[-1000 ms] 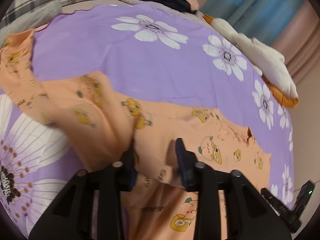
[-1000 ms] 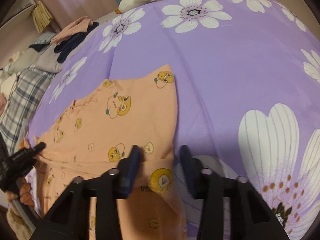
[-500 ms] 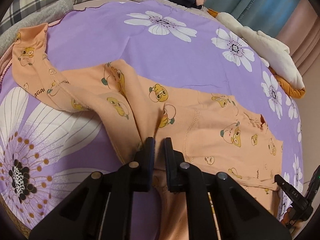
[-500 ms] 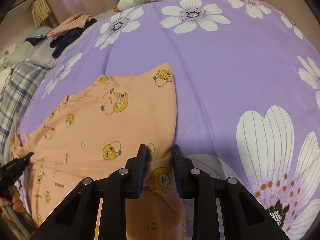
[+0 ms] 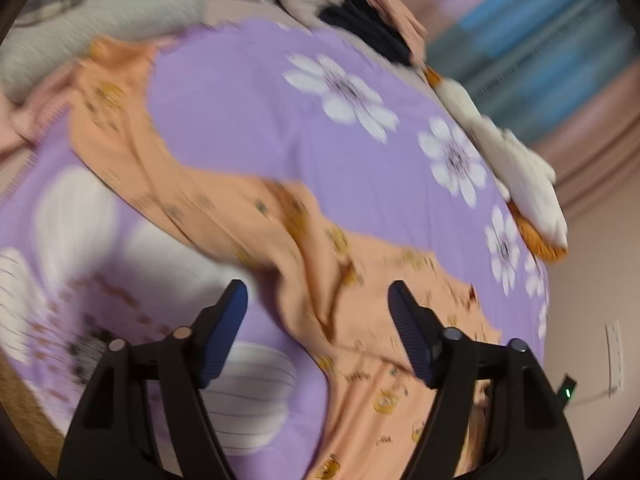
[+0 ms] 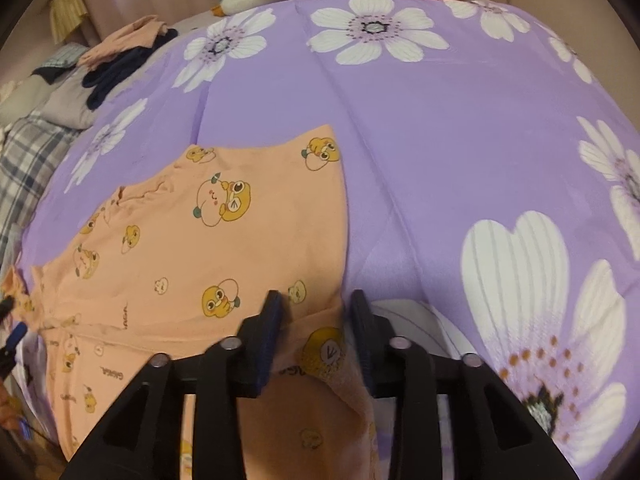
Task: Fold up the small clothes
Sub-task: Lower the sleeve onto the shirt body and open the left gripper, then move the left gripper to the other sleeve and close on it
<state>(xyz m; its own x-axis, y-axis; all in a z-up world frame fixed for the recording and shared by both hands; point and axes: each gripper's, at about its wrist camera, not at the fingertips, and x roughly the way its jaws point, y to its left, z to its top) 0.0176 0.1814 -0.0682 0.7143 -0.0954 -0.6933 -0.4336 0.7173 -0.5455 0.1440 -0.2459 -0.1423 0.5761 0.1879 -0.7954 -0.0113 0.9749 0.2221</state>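
Right now my left gripper [image 5: 318, 306] hangs over the peach cotton garment printed with yellow cartoon ducks [image 6: 224, 248], its jaws opening and already wide apart. A rumpled ridge of the cloth lies below the gap between them, but neither blue pad presses on it, so I hold nothing on that side. That view is smeared with blur, and the finer folds cannot be made out.

My right gripper [image 6: 316, 312] sits low at the garment's near right edge, its jaws opening as well. A raised fold of peach cloth with a round yellow print on it stands between the two pads; gaps show on both sides of it, so the pads are not pinching it.

The garment lies spread on the purple bedspread with large white flowers [image 6: 440, 128]. Its body lies flat in the right wrist view, and one long part trails away toward the far left edge of the bed in the left wrist view. At the far end of the bed lie a white and orange plush toy [image 5: 524, 176], a small pile of dark blue and peach clothes [image 5: 380, 32], and a grey plaid pillow [image 6: 28, 156].
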